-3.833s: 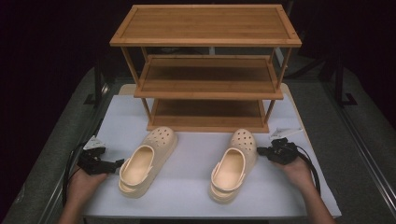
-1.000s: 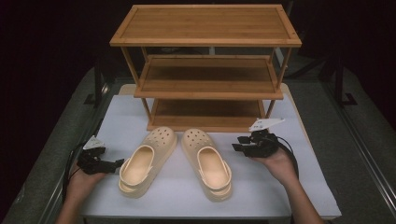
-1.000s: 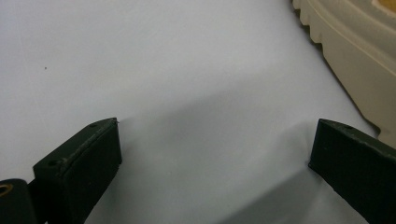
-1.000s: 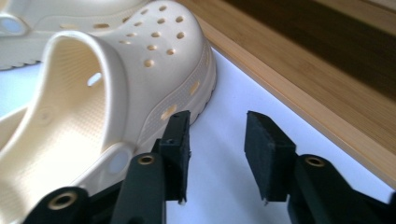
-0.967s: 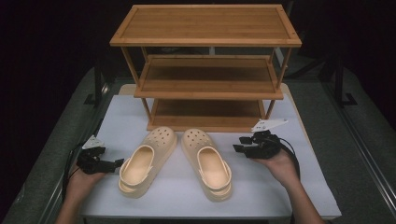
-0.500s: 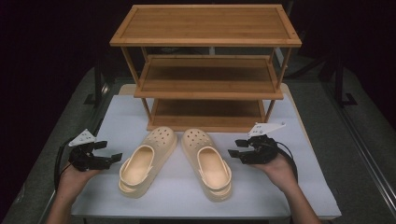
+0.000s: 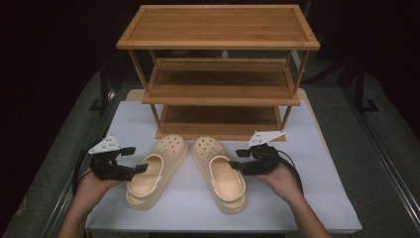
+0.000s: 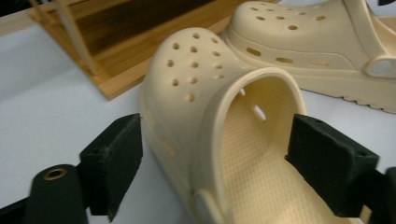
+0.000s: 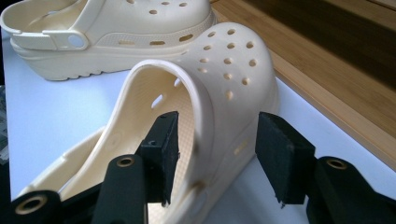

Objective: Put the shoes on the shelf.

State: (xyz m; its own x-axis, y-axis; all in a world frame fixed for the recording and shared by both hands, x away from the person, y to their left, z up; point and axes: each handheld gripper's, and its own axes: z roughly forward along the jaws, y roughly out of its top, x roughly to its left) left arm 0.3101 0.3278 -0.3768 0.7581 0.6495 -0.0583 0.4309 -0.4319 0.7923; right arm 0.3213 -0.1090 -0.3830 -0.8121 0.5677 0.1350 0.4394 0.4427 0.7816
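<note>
Two cream clogs lie side by side on the white table, toes toward the rack, neither yet lifted: the left gripper has its jaws spread wide astride the left clog, one outside its wall and one over the foot opening, gripping nothing. The right gripper is narrower, straddling the right clog's side wall without visibly pinching it. Beyond them the wooden shoe rack stands empty, so shelving, if intended, seems entirely ahead.

Both forearms reach forward, the left gripper with jaws spread wide, the right gripper narrower (still parted), pointing inward.
</note>
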